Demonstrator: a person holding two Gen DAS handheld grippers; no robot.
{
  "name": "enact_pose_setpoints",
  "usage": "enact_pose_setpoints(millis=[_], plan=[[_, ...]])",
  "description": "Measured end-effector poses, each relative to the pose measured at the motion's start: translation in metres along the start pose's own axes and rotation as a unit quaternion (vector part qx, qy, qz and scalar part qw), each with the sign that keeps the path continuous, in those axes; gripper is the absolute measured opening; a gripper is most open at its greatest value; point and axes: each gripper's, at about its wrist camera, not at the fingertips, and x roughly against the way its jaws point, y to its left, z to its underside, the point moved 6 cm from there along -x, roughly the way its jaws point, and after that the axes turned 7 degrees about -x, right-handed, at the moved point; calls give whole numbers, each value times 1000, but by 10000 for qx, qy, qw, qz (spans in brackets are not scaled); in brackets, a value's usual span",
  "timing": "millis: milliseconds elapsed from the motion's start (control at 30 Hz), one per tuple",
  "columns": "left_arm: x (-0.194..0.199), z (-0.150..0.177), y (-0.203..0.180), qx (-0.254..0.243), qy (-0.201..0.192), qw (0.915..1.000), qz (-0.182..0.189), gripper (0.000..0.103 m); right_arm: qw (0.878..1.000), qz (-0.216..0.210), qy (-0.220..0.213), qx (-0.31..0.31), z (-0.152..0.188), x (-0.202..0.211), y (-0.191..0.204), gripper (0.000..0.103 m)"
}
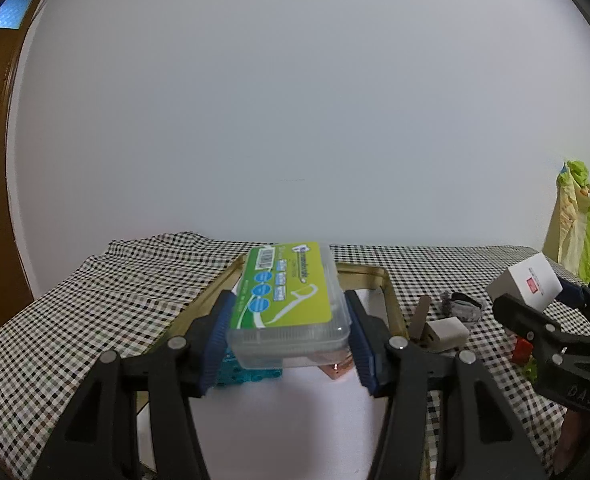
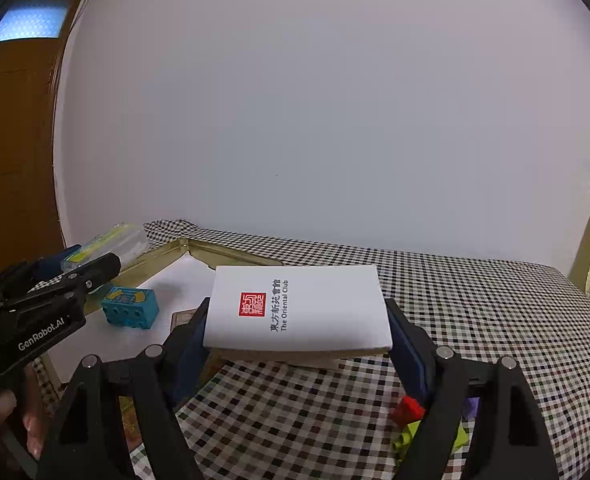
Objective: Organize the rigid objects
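My left gripper (image 1: pixel 289 340) is shut on a clear plastic case with a green label (image 1: pixel 291 304) and holds it above a gold-rimmed white tray (image 1: pixel 389 296). A teal block (image 1: pixel 251 374) and a copper-coloured piece (image 1: pixel 337 370) lie in the tray below it. My right gripper (image 2: pixel 297 344) is shut on a white box with a red seal (image 2: pixel 299 308), held above the checked cloth. The right gripper and its box also show in the left wrist view (image 1: pixel 525 286). The left gripper and its case show in the right wrist view (image 2: pixel 107 246), beside the teal block (image 2: pixel 131 306).
A white charger (image 1: pixel 447 332), a brown strip (image 1: pixel 419 318) and a grey-purple object (image 1: pixel 461 306) lie on the checked tablecloth (image 2: pixel 475 300) right of the tray. Red, green and purple bricks (image 2: pixel 409 410) lie under the right gripper. A wall stands behind, a wooden door at left.
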Motion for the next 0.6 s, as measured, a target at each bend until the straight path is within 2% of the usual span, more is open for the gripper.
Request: enact_pose_setpoints(millis=[600], plan=[[10, 3, 16, 94, 40, 9998, -146, 54, 9998, -84, 81, 135, 1, 4, 2, 81]])
